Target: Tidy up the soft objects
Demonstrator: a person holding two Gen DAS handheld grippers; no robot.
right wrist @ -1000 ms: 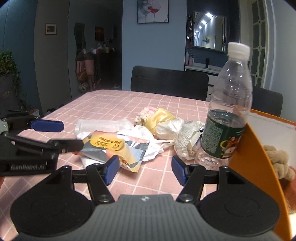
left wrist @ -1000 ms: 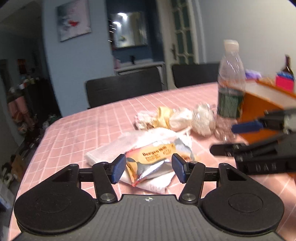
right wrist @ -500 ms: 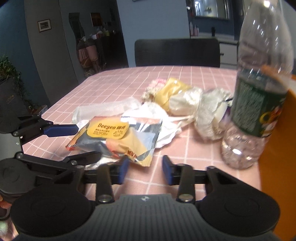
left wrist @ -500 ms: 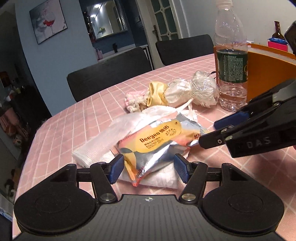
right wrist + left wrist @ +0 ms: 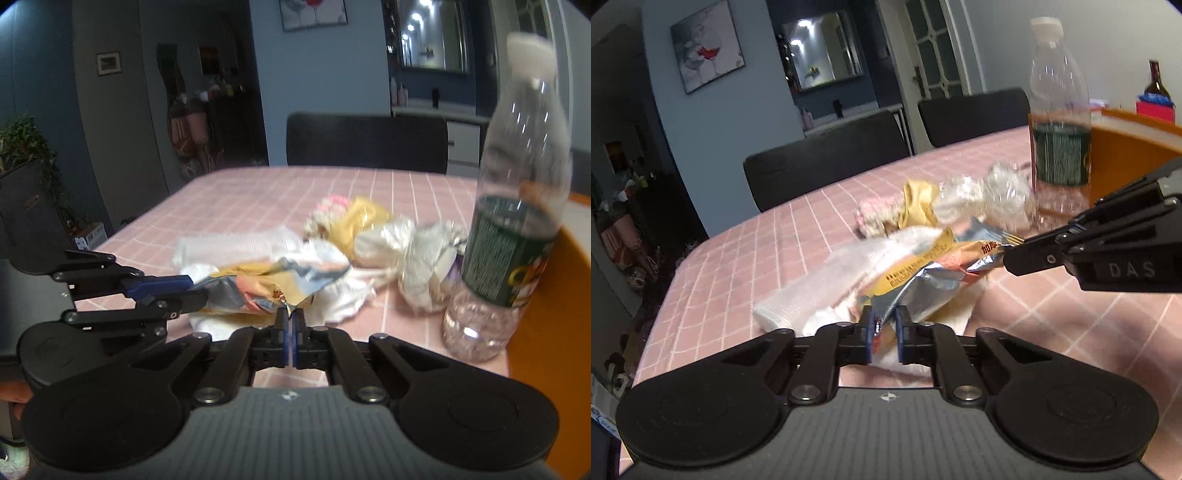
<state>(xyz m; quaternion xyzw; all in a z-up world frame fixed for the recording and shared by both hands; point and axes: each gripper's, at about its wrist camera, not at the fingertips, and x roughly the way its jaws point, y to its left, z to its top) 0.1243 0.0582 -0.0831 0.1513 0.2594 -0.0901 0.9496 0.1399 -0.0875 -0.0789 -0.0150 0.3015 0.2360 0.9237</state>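
Left wrist view, grip: your left gripper (image 5: pixel 883 325) is closing on the near end of the snack packet (image 5: pixel 923 273); foil sits between the pads.
Left wrist view, packet place: it lies lifted over the white napkins (image 5: pixel 820 291) on the pink table (image 5: pixel 746 254), with your right gripper (image 5: pixel 1006 258) pinching its far corner.
Left wrist view, risk: I think if you pull the two ends apart, the foil can tear or slip out, because each grip takes only a thin edge.
Right wrist view, grip: your right gripper (image 5: pixel 290 325) is fully closed, with a small crumpled corner of the packet (image 5: pixel 258 284) between the pads.
Right wrist view, risk: the water bottle (image 5: pixel 513 236) stands just beside the pile; a swing to the right may knock it over.
Right wrist view, room: the orange box (image 5: pixel 554 332) closes the right side, touching or almost touching the bottle. The table is open to the left and behind the wrapped soft things (image 5: pixel 373 232).
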